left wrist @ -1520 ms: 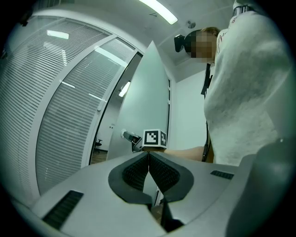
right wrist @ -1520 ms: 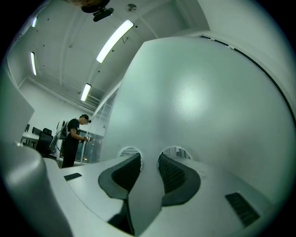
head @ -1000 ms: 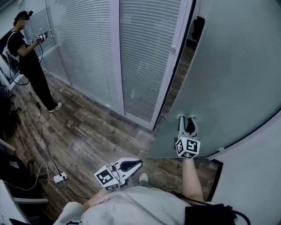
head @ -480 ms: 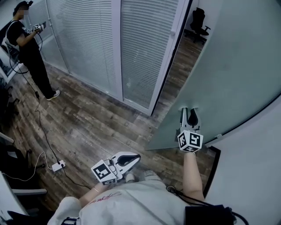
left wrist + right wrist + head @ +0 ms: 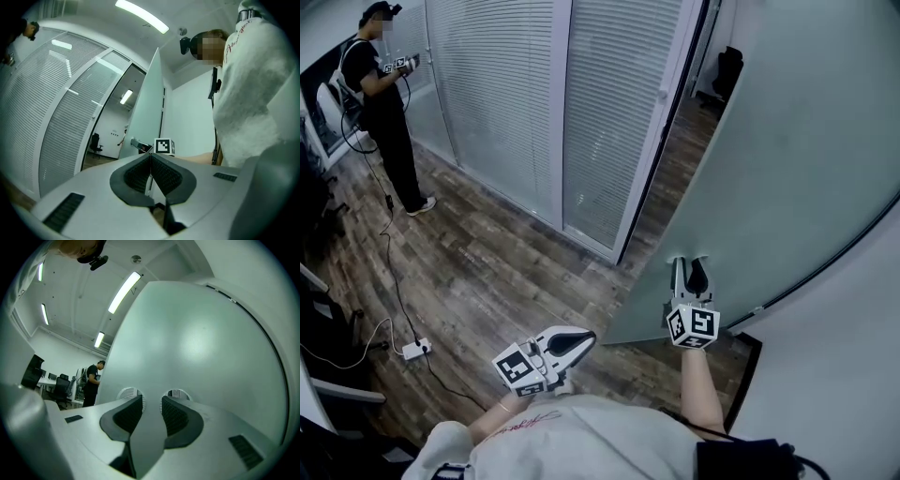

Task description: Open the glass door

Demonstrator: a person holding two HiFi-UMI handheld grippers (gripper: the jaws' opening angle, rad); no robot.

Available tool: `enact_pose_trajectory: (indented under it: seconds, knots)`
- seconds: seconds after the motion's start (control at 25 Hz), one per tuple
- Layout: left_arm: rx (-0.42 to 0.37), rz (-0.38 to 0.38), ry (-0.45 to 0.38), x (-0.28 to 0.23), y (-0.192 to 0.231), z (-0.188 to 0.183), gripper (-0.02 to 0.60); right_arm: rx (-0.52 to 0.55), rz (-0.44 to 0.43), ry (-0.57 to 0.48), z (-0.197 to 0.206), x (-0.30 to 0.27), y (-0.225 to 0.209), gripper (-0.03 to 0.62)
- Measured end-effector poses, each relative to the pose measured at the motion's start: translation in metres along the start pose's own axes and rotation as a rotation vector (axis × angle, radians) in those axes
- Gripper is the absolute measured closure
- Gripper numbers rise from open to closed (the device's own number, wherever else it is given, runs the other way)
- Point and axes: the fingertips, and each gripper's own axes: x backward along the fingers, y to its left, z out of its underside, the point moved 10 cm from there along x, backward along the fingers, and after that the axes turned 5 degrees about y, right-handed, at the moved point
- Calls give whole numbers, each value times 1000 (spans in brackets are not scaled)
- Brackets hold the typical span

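Observation:
The frosted glass door [image 5: 787, 141] stands swung partly open, its lower edge near my feet. My right gripper [image 5: 688, 265] is at the door face, its jaws closed round the door handle [image 5: 697, 277]. In the right gripper view the pads [image 5: 129, 412] press on a grey bar [image 5: 150, 432] between them, with two round fittings behind on the door [image 5: 197, 343]. My left gripper [image 5: 586, 337] hangs low over the wood floor, shut with nothing in it. In the left gripper view its pads [image 5: 161, 171] meet at the tips, and the right gripper's marker cube [image 5: 164, 146] shows beyond.
A glass partition with blinds [image 5: 506, 112] runs along the left of the doorway. A person in black [image 5: 384, 103] stands at the far left. A power strip [image 5: 414, 350] and cables lie on the floor. An office chair [image 5: 729, 70] stands beyond the doorway. A white wall [image 5: 844, 375] is at right.
The door has swung further open and the gap at the doorway is wider. My right gripper has travelled with the handle, and the left gripper has shifted along with my body.

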Motion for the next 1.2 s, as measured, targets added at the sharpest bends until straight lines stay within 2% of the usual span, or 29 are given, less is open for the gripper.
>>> enact_pose_trajectory:
  seconds: [0.08, 0.24, 0.72, 0.96, 1.2]
  knots:
    - [28, -5, -12, -7, -19, 8, 563, 2, -19, -3, -2, 10, 0, 459]
    - [35, -44, 6, -12, -57, 20, 563, -4, -50, -21, -4, 32, 1, 459]
    - [8, -154, 4, -21, -143, 39, 563, -16, -145, -29, -8, 94, -8, 459]
    - [2, -156, 15, -16, -166, 42, 563, -15, -169, -33, -14, 119, -4, 459]
    - [-2, -106, 15, -16, -175, 36, 563, -16, -166, -26, -15, 149, -7, 459]
